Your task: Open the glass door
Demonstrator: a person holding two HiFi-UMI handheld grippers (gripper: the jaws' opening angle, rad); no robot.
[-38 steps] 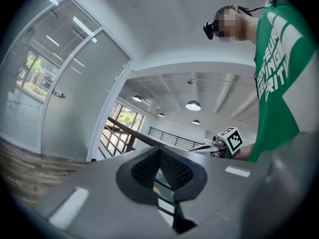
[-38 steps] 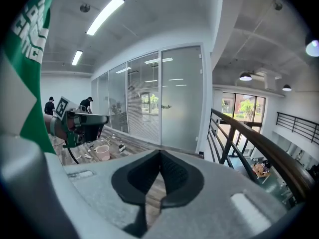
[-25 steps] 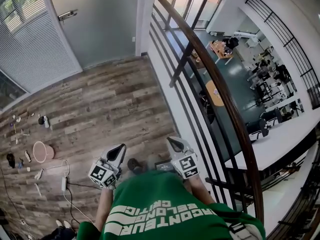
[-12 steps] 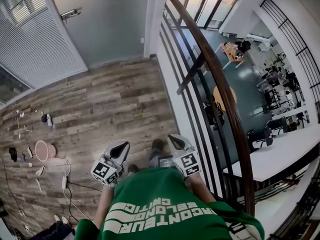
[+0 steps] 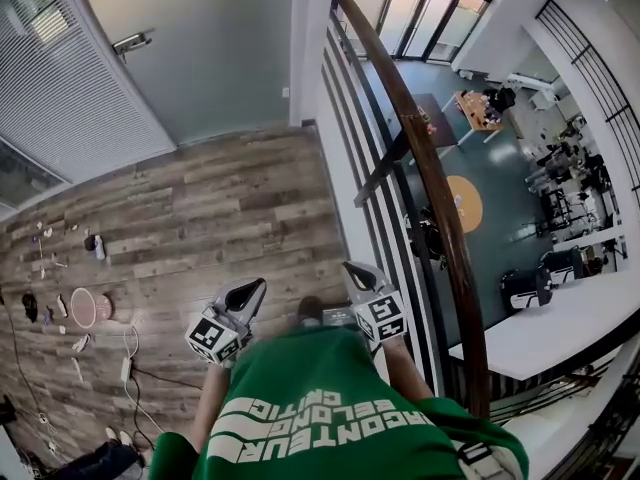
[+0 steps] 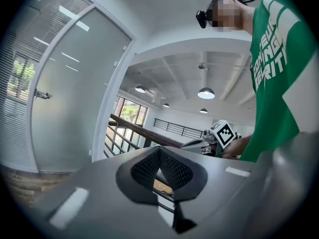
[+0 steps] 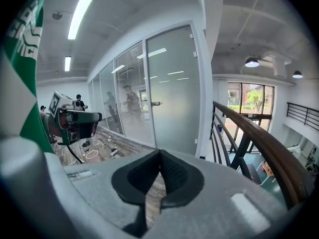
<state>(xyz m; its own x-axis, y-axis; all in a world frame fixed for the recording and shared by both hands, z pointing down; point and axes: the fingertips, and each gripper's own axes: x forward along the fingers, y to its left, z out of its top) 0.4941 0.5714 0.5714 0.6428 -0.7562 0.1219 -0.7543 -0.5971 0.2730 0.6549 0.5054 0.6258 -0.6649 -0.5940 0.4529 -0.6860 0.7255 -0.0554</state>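
Wood-plank floor (image 5: 200, 208) of an upper landing fills the head view, bounded by glazing on one side and a railing on the other.

1. On the left gripper (image 5: 250, 290) the jaws are closed: the pad tips meet and nothing sits between them. Its marker cube (image 5: 211, 339) lies at 7 o'clock of the tips. The unit is carried low in front of the person's green shirt (image 5: 320, 418) and points toward 12 o'clock.

2. On the right gripper (image 5: 352, 269) the jaws are fully closed, pad against pad, with nothing held. Its own cube lies at 5 o'clock of the tips. This unit sits at 3 o'clock of the left one, apart from it.

3. Across the floor, the glass door (image 5: 210, 48) stands at 11 o'clock of both units and well apart from them. It is a frosted panel lying in line with its white frame. The lever handle (image 5: 132, 40) sits on the panel's left edge, at 9 o'clock of the panel's middle. Neither unit touches the panel or the lever.

4. A wall of slatted blinds (image 5: 60, 108) adjoins the panel at 8 o'clock.

5. A wooden handrail (image 5: 430, 168) on dark bars runs from 12 o'clock down to 5 o'clock, just beside the right unit. Beyond it a lower floor with a round table (image 5: 463, 203) is visible.

6. At 9 o'clock of the left unit, a round hoop (image 5: 82, 308) and a white cable (image 5: 130, 353) lie among small items on the planks.
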